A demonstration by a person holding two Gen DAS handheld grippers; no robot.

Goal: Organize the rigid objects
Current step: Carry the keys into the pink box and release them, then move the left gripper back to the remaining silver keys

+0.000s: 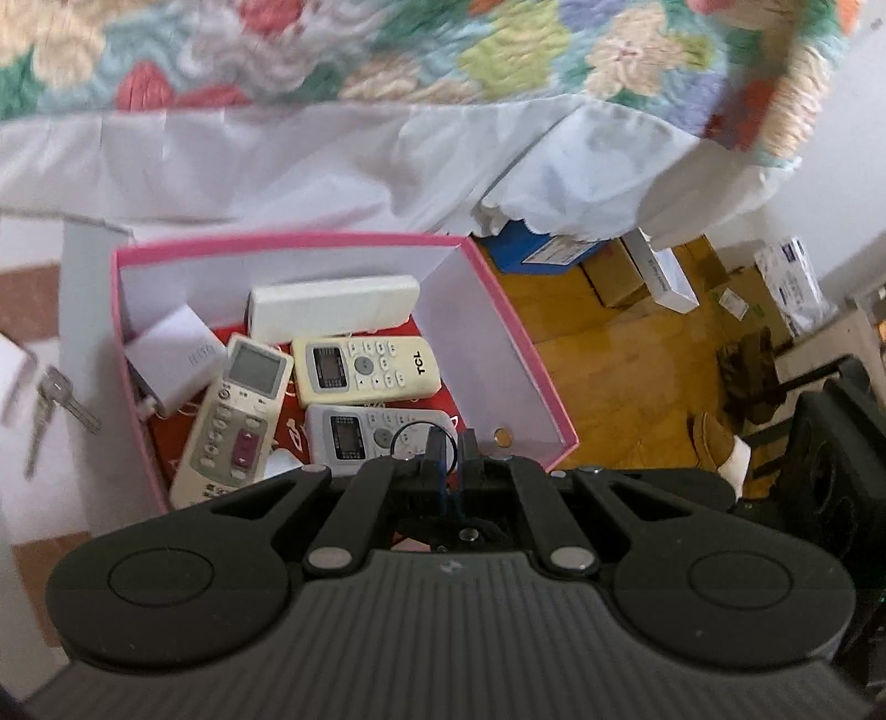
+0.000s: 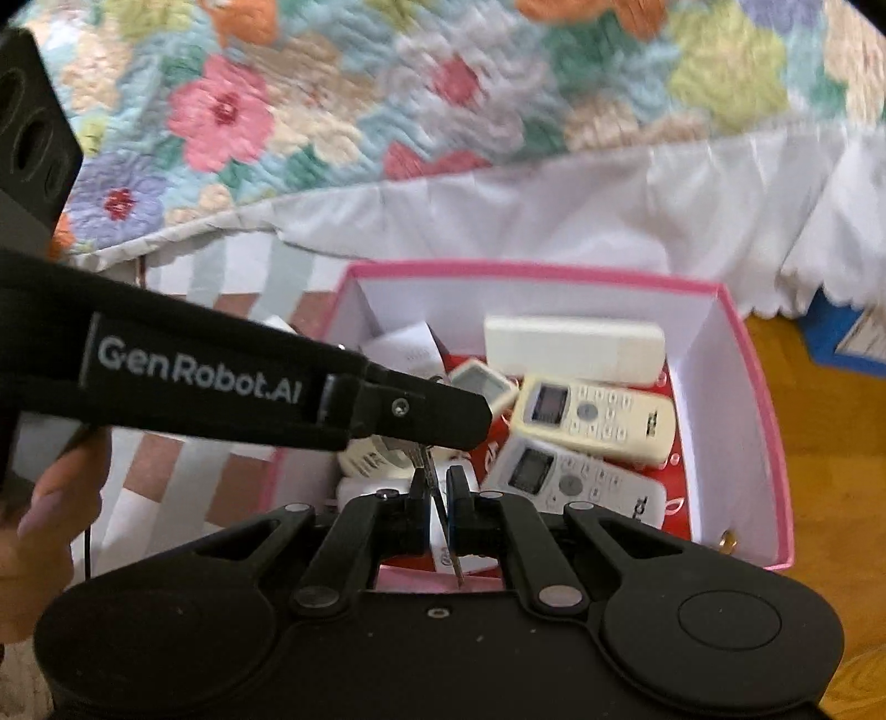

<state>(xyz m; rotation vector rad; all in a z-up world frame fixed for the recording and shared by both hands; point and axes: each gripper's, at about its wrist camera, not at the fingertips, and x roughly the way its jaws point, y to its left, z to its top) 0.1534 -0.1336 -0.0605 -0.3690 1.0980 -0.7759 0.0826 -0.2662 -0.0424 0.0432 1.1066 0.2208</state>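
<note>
Gripping a thin dark ring (image 1: 423, 443), the left gripper's (image 1: 453, 451) fingers are pressed nearly together, the ring standing up between their tips. The right gripper's (image 2: 440, 487) fingers are likewise almost closed, pinching a flat metal key (image 2: 448, 540) whose blade runs back toward the camera. Both grippers hang over the near end of a pink box (image 1: 498, 310) with white inner walls and a red floor, the left one crossing just above the right one.

Inside the box, at its far wall, lies a cream remote (image 1: 332, 307) face down. In front of it sits a cream TCL remote (image 1: 368, 370) with its screen and buttons up; nearer still lies a white remote (image 1: 360, 435), also face up. Toward the box's left side a grey-screened remote (image 1: 232, 415) lies lengthwise, with a small white carton (image 1: 174, 360) tilted in the far left corner.

Outside the box, just left of it, a bunch of keys (image 1: 52, 407) lies on a striped surface. Behind the box hangs a white bed sheet (image 1: 332, 160) under a flowered quilt (image 1: 387, 50). To the box's right is wooden floor (image 1: 626, 360) with cardboard boxes.
</note>
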